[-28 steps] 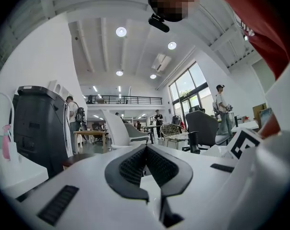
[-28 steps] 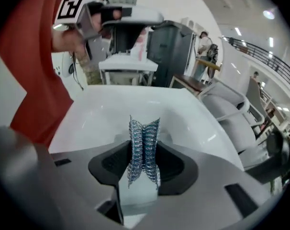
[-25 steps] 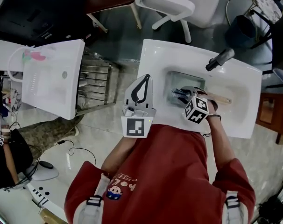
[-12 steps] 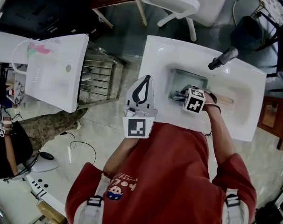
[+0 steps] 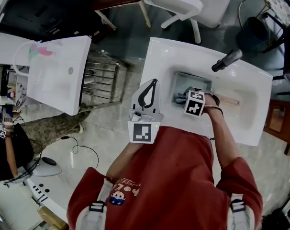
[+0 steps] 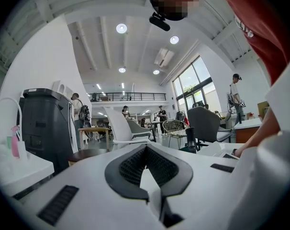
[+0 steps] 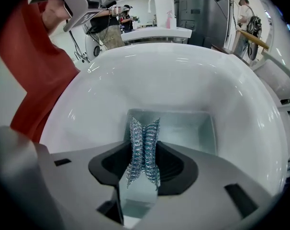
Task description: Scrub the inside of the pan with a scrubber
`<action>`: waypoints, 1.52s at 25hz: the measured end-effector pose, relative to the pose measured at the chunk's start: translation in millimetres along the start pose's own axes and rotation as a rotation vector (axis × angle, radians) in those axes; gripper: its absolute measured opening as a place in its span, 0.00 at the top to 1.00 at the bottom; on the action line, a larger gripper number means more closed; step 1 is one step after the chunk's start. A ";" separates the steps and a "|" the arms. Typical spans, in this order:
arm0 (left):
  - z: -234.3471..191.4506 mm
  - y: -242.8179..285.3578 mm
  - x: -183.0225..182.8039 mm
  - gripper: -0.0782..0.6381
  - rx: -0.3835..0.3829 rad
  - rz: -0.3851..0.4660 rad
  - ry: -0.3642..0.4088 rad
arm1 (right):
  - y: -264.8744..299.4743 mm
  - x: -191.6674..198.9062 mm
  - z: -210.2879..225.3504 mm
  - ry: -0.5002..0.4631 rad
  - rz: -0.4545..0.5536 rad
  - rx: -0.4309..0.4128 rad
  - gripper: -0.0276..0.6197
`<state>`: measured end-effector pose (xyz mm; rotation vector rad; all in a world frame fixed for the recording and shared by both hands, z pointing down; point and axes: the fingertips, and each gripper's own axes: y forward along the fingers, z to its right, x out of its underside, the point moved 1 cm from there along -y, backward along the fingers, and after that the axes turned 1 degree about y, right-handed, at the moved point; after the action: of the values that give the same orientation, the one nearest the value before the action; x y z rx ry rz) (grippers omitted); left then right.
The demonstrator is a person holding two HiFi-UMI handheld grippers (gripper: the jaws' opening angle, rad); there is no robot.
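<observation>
My right tool point(image 7: 144, 150) is clamped on the scrubber point(image 7: 144, 143). The steel mesh is squeezed into a narrow upright wad between the pads, and its top pokes out past the tips. Just beyond it lies the pan point(image 7: 188, 128), a rectangular metal one, sitting low in the white sink point(image 7: 221, 80). The scrubber hangs right over the pan's near left part, but I cannot tell whether it touches the metal.

My left tool point(image 6: 145, 150) is closed with nothing in it. The tips meet and only a small gap is left behind them.

From my head I see the pan point(image 5: 195, 79) in the left part of the sink point(image 5: 157, 61), with my right tool point(image 5: 182, 98) reaching in from the near right. There the scrubber is only a bluish scrap at the tips. That view also shows the faucet point(image 5: 226, 60) at the far rim, and my left tool point(image 5: 153, 83) at the sink's near left edge, clear of the pan. The left gripper view sees neither pan nor sink, just chairs point(image 6: 202, 123) and ceiling lights point(image 6: 121, 28).
</observation>
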<state>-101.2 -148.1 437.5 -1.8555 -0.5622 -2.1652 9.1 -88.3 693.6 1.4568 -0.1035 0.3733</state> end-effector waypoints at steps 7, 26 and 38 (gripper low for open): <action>-0.1 -1.4 -1.5 0.87 0.003 0.001 -0.005 | -1.4 -3.5 33.1 -0.002 -0.014 0.143 0.69; 5.6 3.4 0.7 0.87 0.024 -0.010 -0.021 | -1.9 -3.5 93.0 -0.051 -0.069 0.535 0.69; 14.6 8.5 0.1 0.87 0.043 0.002 -0.040 | -45.7 18.9 45.8 0.039 -0.007 0.257 0.68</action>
<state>-84.7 -149.4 440.6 -1.8800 -0.6101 -2.1020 48.1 -132.9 661.3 1.7015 -0.0190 0.4206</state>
